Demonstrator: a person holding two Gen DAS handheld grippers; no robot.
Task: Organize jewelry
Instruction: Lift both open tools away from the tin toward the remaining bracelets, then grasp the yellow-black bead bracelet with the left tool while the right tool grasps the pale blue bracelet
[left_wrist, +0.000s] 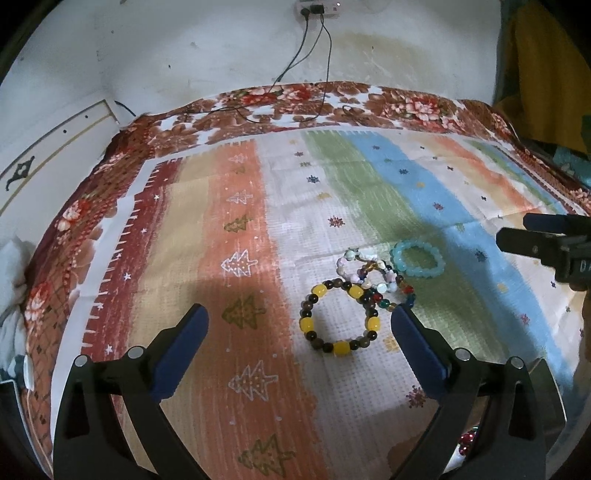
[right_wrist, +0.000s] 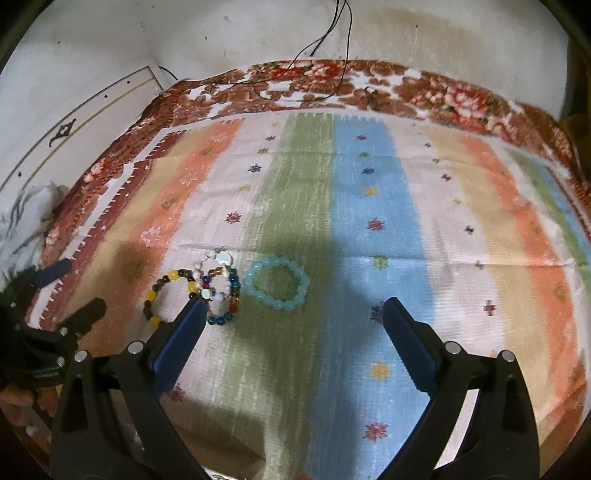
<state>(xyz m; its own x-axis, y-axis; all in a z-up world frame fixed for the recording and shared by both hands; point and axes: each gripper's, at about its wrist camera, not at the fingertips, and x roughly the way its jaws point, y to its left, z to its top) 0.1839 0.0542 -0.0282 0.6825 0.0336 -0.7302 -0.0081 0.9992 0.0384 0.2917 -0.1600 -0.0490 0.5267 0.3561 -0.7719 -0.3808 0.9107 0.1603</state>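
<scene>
The left claw (left_wrist: 299, 325) stands wide apart and released, nothing between its blue pads (left_wrist: 181, 354); it hangs over the striped cloth (left_wrist: 258, 229), with the yellow-and-brown bracelet (left_wrist: 341, 319) lying just beyond the gap, close to the right-hand finger. The right claw (right_wrist: 293, 317) is likewise spread and released, gripping nothing, and the pale blue bracelet (right_wrist: 277, 282) lies on the cloth just past its fingertips, nearer the left-hand one.

Four bracelets can be counted, all flat on the cloth in one cluster. The yellow-and-brown bracelet sits nearest and leftmost. Touching it on its far right side are two that overlap each other: a shell-and-pastel bracelet (left_wrist: 356, 264) and a bracelet of dark mixed glass beads (left_wrist: 391, 291). The pale blue bracelet lies to the right of these, just beside them.

Each claw shows at the edge of the other's view. A red beaded item (left_wrist: 466, 441) shows at the near right edge of the left view, too hidden to identify.

The striped cloth covers a bed with a floral blanket (left_wrist: 369, 99) along its far edge. Two black cables (left_wrist: 317, 51) hang down the white wall (left_wrist: 184, 44) onto the blanket.
</scene>
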